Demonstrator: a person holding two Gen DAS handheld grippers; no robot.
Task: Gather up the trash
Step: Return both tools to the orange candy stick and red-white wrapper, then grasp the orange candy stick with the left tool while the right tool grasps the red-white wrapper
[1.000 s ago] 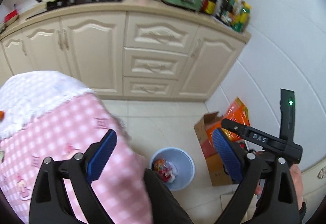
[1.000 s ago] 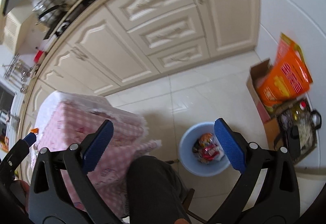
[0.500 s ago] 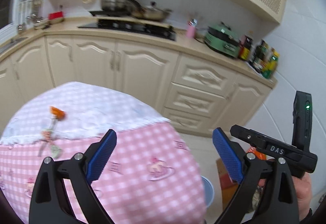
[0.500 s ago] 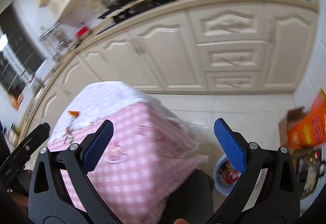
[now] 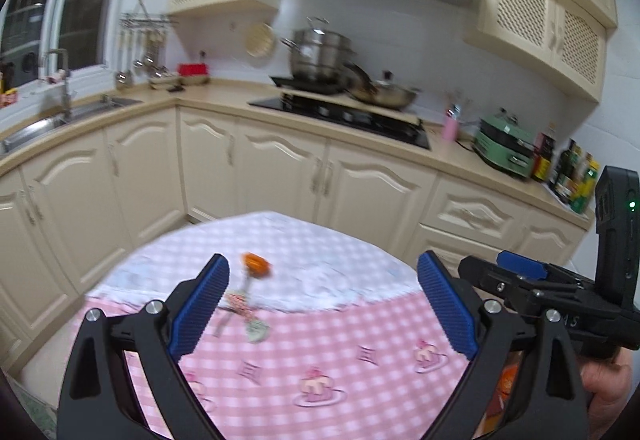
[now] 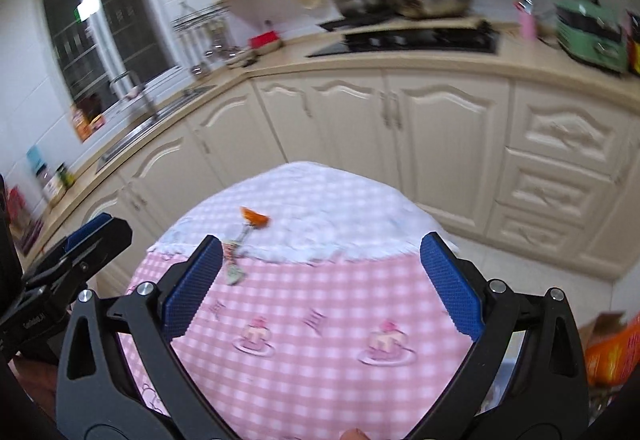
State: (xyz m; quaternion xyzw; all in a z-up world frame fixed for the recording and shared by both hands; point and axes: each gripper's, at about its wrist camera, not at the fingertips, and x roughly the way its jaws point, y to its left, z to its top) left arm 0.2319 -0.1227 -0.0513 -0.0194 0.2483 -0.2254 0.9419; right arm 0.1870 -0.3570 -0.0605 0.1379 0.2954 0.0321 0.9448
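Looking across the small worktop covered in a pink-and-white checked cloth (image 5: pixel 320 344), I have both tools up and level, nothing in either one. My left hand-held gripper (image 5: pixel 322 304) has its blue ribbed pads set wide apart, and my right hand-held gripper (image 6: pixel 320 282) shows the same wide gap, empty. Trash is in sight: a crumpled orange scrap (image 5: pixel 256 264) lies on the white part of the cloth, and just below it a thin, patterned wrapper strip (image 5: pixel 242 310) runs toward me, though motion blur keeps me from saying exactly what either piece is. From the right wrist view both sit toward the left side of the cloth, near the left pad of that tool. The kitchen counter with the black hob (image 5: pixel 344 115) is well apart and not part of this. I judge we are at the reach-for-the-next-piece step, with no grasp begun. The next move calls for bringing the left tool down over the orange scrap, pads straddling it and low enough to pinch it without snagging cloth. Flat wrapper may slip, so I would close slowly.
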